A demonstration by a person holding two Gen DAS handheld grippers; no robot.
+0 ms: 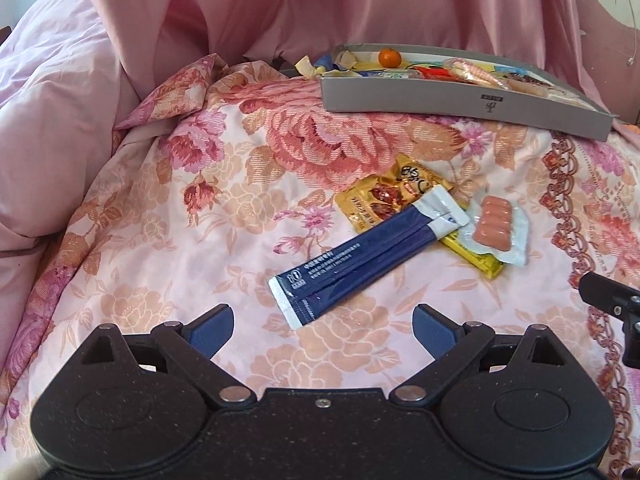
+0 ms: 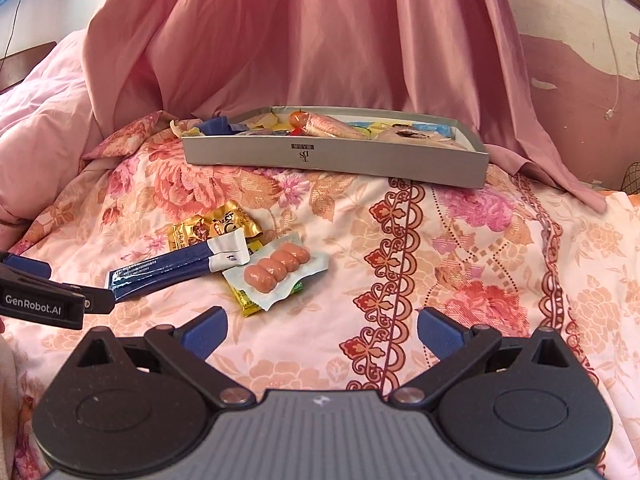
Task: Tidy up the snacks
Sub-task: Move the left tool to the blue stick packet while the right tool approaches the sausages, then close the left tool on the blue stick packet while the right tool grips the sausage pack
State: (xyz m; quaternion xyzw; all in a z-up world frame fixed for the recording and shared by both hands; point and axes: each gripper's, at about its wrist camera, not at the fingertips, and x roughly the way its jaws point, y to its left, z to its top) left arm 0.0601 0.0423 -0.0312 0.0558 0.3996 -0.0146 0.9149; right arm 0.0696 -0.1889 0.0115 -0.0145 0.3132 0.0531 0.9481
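A small heap of snacks lies on the floral bedspread: two long blue stick packets [image 1: 360, 256] [image 2: 168, 270], a gold packet [image 1: 384, 196] [image 2: 212, 224], a yellow packet [image 1: 480, 260] [image 2: 246, 304] and a clear pack of small sausages [image 1: 492, 228] [image 2: 276, 268]. A grey cardboard box [image 1: 460, 108] [image 2: 336, 160] at the back holds several snacks and an orange [image 1: 388, 57]. My left gripper [image 1: 323, 326] is open and empty just in front of the blue packets. My right gripper [image 2: 322, 334] is open and empty, near and right of the heap.
Pink quilt and draped pink cloth [image 1: 280, 8] [image 2: 300, 40] rise behind and left of the box. The left gripper's body [image 2: 44, 304] shows at the left edge of the right wrist view. A peeling wall [image 2: 580, 40] stands at the right.
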